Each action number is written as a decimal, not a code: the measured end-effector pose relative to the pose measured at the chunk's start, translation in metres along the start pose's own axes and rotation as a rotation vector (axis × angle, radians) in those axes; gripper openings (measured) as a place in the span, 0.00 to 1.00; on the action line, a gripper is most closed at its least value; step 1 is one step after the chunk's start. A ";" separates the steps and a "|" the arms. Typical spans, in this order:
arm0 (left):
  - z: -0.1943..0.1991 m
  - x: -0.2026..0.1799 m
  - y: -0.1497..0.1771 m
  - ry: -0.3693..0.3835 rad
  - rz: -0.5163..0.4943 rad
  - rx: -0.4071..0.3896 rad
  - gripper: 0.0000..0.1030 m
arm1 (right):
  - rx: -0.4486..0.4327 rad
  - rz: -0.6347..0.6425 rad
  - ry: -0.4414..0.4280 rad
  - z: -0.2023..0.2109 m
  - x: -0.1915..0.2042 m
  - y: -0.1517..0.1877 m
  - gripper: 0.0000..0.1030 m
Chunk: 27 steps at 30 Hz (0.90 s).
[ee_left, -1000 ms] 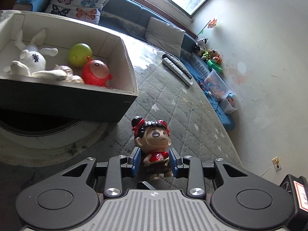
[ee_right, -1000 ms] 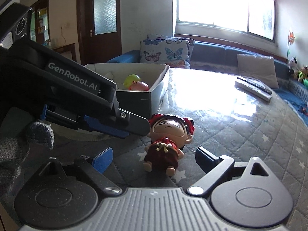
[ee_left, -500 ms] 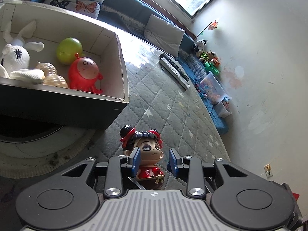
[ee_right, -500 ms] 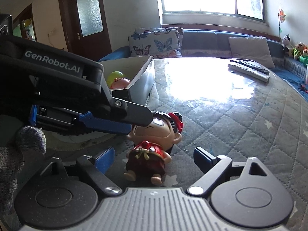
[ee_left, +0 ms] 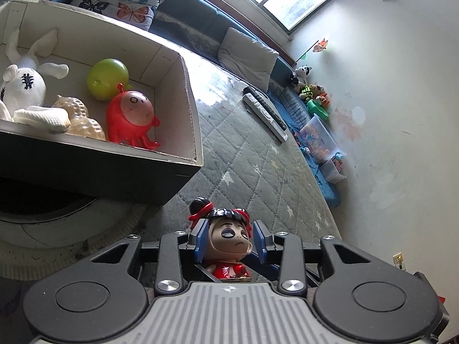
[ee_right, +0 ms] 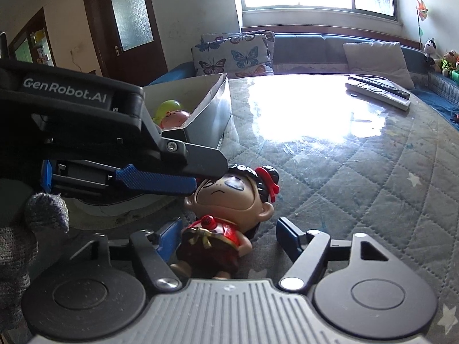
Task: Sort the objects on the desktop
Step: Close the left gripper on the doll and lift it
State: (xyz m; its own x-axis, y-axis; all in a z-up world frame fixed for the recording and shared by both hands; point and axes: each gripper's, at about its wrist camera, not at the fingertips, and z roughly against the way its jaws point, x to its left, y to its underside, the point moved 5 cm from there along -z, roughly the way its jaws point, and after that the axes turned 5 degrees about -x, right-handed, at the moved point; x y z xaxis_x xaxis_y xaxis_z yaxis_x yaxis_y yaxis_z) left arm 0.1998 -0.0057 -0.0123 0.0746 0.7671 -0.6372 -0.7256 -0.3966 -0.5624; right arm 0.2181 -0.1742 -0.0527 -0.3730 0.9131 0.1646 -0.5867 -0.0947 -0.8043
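The doll [ee_left: 228,242] stands on the quilted table [ee_right: 358,189] with its head between the 2 pads of the left gripper [ee_left: 229,239], whose jaws are opening, pads just beside the head. The right gripper [ee_right: 226,236] is closing around its body, its right pad clear of it.

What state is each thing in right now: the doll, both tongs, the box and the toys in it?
Doll: on the quilted mat, leaning back, outside the box.
Left tongs: opening, pads either side of the doll's head, not pressing.
Right tongs: closing around the doll's body, a gap still shows on one side.
Box: open-topped, upright.
Red toy: inside the box.
Green ball: inside the box.
White plush: inside the box.
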 end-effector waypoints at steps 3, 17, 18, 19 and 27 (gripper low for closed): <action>0.000 0.001 0.000 0.000 -0.002 -0.003 0.37 | 0.003 0.000 -0.004 -0.002 0.000 -0.002 0.72; -0.003 0.017 0.000 -0.013 0.052 0.004 0.40 | 0.001 0.019 -0.013 -0.003 0.009 -0.001 0.68; -0.003 0.018 0.000 -0.011 0.059 0.005 0.40 | 0.000 0.017 -0.014 -0.003 0.009 -0.001 0.67; -0.002 0.019 0.000 -0.008 0.062 0.004 0.40 | 0.000 0.015 -0.015 -0.003 0.008 -0.001 0.67; -0.004 0.024 -0.001 0.012 0.099 0.019 0.40 | -0.009 -0.011 -0.010 0.003 0.001 -0.002 0.66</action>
State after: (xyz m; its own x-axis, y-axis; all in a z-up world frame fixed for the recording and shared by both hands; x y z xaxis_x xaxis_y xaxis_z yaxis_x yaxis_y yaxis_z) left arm 0.2044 0.0108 -0.0290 0.0100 0.7188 -0.6951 -0.7423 -0.4604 -0.4868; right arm 0.2166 -0.1748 -0.0490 -0.3741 0.9099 0.1795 -0.5845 -0.0810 -0.8073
